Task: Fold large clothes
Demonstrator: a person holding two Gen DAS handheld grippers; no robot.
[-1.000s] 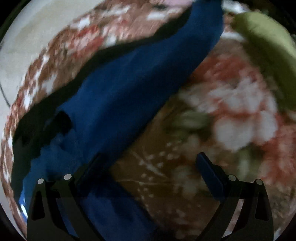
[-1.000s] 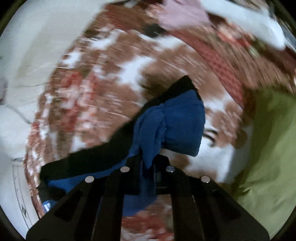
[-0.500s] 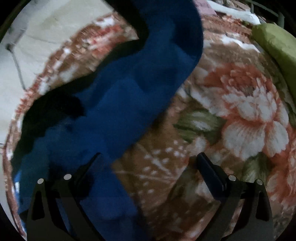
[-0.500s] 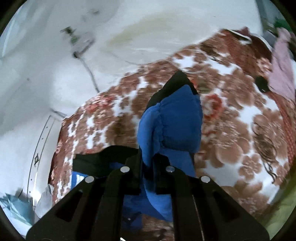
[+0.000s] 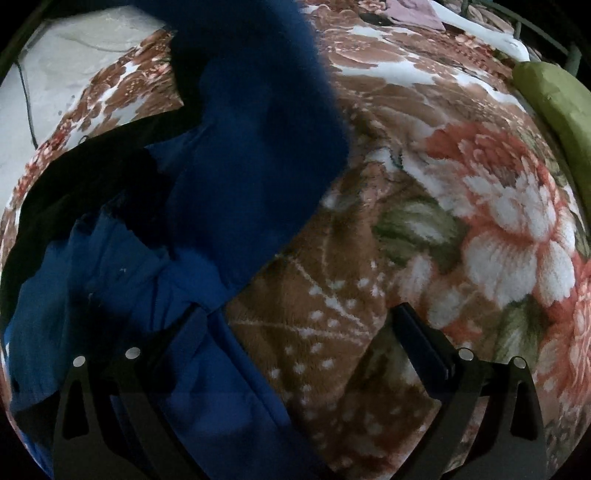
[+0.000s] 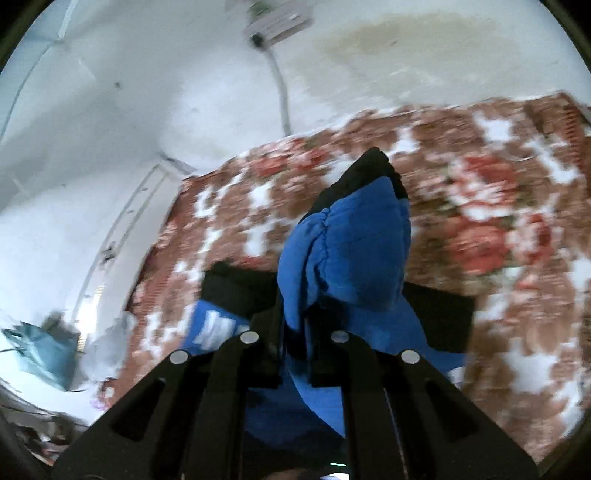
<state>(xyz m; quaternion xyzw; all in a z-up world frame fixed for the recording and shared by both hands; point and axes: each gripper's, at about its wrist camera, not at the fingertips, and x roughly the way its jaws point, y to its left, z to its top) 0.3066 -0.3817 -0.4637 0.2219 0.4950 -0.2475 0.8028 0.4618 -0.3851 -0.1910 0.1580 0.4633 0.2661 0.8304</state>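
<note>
A large blue garment with black trim (image 5: 255,155) lies on a floral blanket (image 5: 491,229) and rises out of the top of the left wrist view. My left gripper (image 5: 295,325) stands open low over the blanket, its left finger over the blue cloth, its right finger over bare blanket, nothing pinched. In the right wrist view my right gripper (image 6: 295,332) is shut on a bunched fold of the blue garment (image 6: 351,251), which it holds lifted above the bed; the rest hangs down toward the blanket (image 6: 498,221).
A green pillow (image 5: 554,99) lies at the bed's right edge, with pink and white cloths (image 5: 417,14) at the far end. A pale wall (image 6: 184,92) with a cable (image 6: 282,96) stands behind the bed. A teal bag (image 6: 40,354) sits on the floor at left.
The right gripper has risen and swung with the blue cloth in it, so its view now takes in the wall. In the left view the cloth is pulled higher and folds over; the left gripper barely moved.
</note>
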